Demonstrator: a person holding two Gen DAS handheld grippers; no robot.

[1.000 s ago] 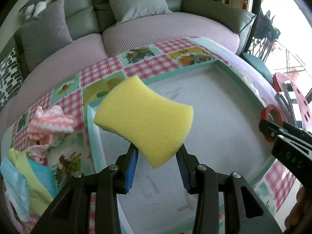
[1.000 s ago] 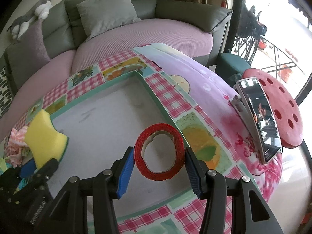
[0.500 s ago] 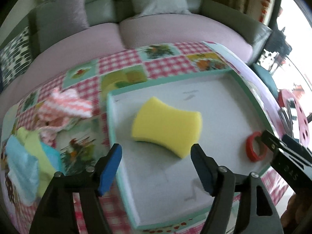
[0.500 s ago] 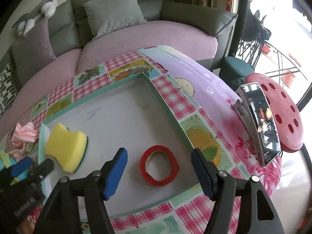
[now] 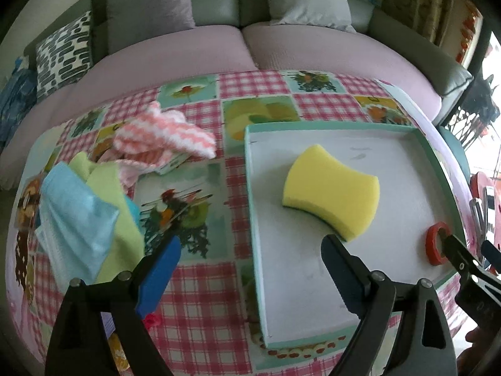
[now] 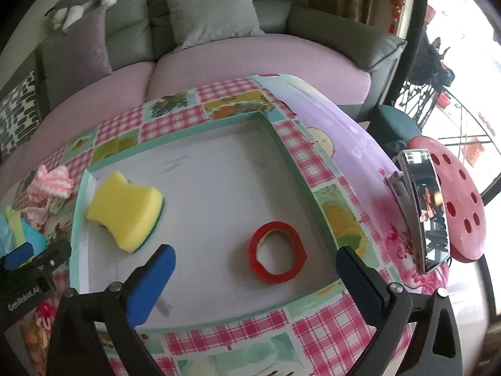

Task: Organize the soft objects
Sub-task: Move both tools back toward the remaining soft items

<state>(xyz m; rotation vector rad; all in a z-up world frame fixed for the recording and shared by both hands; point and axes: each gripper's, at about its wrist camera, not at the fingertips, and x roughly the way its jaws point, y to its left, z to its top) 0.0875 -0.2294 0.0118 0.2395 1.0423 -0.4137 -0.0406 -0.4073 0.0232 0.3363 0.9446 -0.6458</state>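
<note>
My left gripper (image 5: 250,269) has just opened wide and holds nothing, like my right gripper (image 6: 255,274). The yellow foam sponge (image 5: 332,191) lies in the white shallow tray (image 5: 313,282). The crumpled pink, green and blue cloths (image 5: 103,185) lie outside, left of my left gripper, nearer to it.

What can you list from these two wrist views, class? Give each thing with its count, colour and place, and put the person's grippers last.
tray: one, teal rim, white floor, on the tablecloth
sponge: one, yellow, in the tray
tape roll: one, red, in the tray
knitted cloth: one, pink and white, left of the tray
cloths: several, blue and green, piled at the table's left edge
tablecloth: one, pink check with fruit panels
sofa: one, pink seat, grey cushions
phone: one, propped at the table's right edge
stool: one, red
left gripper: open, empty
right gripper: open, empty
</note>
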